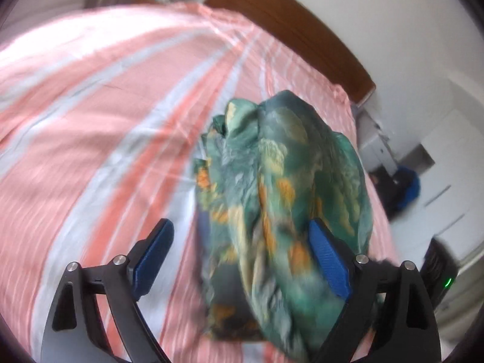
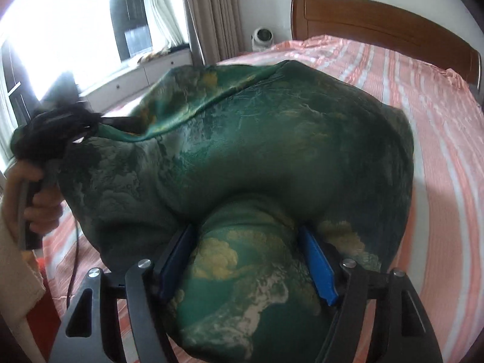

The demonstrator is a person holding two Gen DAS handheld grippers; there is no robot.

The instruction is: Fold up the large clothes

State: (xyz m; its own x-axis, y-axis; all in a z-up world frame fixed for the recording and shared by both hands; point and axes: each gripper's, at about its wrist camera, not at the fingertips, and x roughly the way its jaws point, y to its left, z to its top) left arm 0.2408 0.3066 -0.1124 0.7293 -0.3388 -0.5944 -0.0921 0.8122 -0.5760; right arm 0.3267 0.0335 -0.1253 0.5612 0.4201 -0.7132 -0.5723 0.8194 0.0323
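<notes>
Left wrist view, blurred by motion: the left gripper (image 1: pixel 239 254), a black two-finger frame with blue ribbed pads, occupies the bottom of the frame with its fingers spread wide apart. A green satin garment printed with orange and cream landscape motifs (image 1: pixel 281 199) lies bunched in the lower centre and centre right, running up between the fingers. The right-hand blue pad (image 1: pixel 328 260) touches the cloth; the left-hand pad is clear of it, so the fingers are released rather than clamped. The garment sits over a bed sheet striped in salmon pink and white (image 1: pixel 99 121), which fills the left and centre. A brown wooden headboard (image 1: pixel 290 27) crosses the upper right.

Right wrist view: the right gripper (image 2: pixel 248 260), of the same build, sits at bottom centre. A thick roll of the same green garment (image 2: pixel 272 139) fills the gap between its blue pads (image 2: pixel 317 263), and both pads press against the fabric, so it grasps the garment. The rest of the cloth billows across the centre of the frame above the striped sheet (image 2: pixel 438 181). At the left edge a bare hand (image 2: pixel 39 199) holds a grey handle, with a black device above it meeting the garment's corner. The headboard (image 2: pixel 378 27) stands at upper right, beige curtains (image 2: pixel 208 9) at top centre, and a small white round fan (image 2: pixel 262 38) between them.
</notes>
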